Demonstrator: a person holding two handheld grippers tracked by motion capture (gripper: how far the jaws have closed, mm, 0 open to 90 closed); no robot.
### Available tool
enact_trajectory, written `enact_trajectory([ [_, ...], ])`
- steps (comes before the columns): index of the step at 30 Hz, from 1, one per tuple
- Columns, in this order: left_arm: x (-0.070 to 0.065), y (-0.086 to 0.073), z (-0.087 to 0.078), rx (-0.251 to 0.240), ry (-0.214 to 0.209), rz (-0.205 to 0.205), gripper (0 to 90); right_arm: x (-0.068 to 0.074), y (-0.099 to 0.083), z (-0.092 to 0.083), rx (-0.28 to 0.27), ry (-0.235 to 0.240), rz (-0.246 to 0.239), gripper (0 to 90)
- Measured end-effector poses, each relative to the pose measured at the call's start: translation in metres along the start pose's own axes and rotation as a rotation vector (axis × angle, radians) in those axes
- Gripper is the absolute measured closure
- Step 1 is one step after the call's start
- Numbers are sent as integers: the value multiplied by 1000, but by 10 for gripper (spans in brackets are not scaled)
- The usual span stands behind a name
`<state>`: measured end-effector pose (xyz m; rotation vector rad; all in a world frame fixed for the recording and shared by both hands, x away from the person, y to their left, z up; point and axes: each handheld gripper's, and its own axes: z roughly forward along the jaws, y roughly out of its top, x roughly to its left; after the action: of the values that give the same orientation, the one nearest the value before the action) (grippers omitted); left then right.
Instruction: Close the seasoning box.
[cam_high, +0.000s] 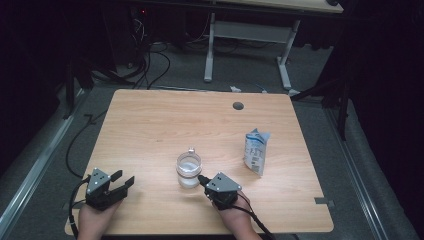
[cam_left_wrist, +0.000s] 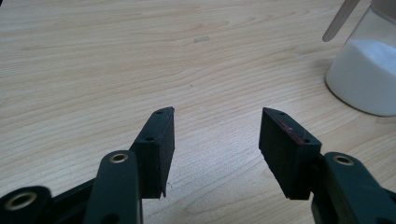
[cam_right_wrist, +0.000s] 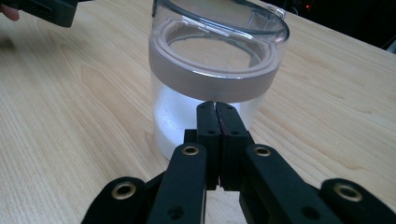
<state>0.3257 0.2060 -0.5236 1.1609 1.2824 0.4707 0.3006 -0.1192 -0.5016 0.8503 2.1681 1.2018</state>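
A clear lidded jar (cam_high: 189, 170) holding white powder stands near the middle of the wooden table (cam_high: 150, 130). My right gripper (cam_high: 202, 178) rests just right of and in front of the jar, jaws shut with nothing between them; in the right gripper view its tips (cam_right_wrist: 215, 106) point at the jar (cam_right_wrist: 210, 88) and look to be right against its wall. My left gripper (cam_high: 122, 179) lies at the front left, open and holding nothing. In the left gripper view its pads (cam_left_wrist: 161, 140) frame bare wood, with the jar (cam_left_wrist: 366, 70) at the far right.
A blue and white pouch (cam_high: 256, 151) stands upright to the right of the jar. A round cable hole (cam_high: 238, 106) sits near the table's far edge. Beyond the table, cables and a desk frame (cam_high: 247, 45) cover the floor.
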Motion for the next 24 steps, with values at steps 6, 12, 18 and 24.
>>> enact_trajectory([
  [6,-1,-1,0,6,-1,-2,462,-6,-1,-4,1,-14,9,864],
  [12,-5,-2,0,9,-10,-2,463,-21,-5,-11,11,-42,42,813],
  [18,-7,-4,1,12,-15,0,463,-41,-13,-20,23,-82,83,769],
  [24,-9,-3,0,13,-21,-4,463,-67,-27,-36,38,-133,133,712],
])
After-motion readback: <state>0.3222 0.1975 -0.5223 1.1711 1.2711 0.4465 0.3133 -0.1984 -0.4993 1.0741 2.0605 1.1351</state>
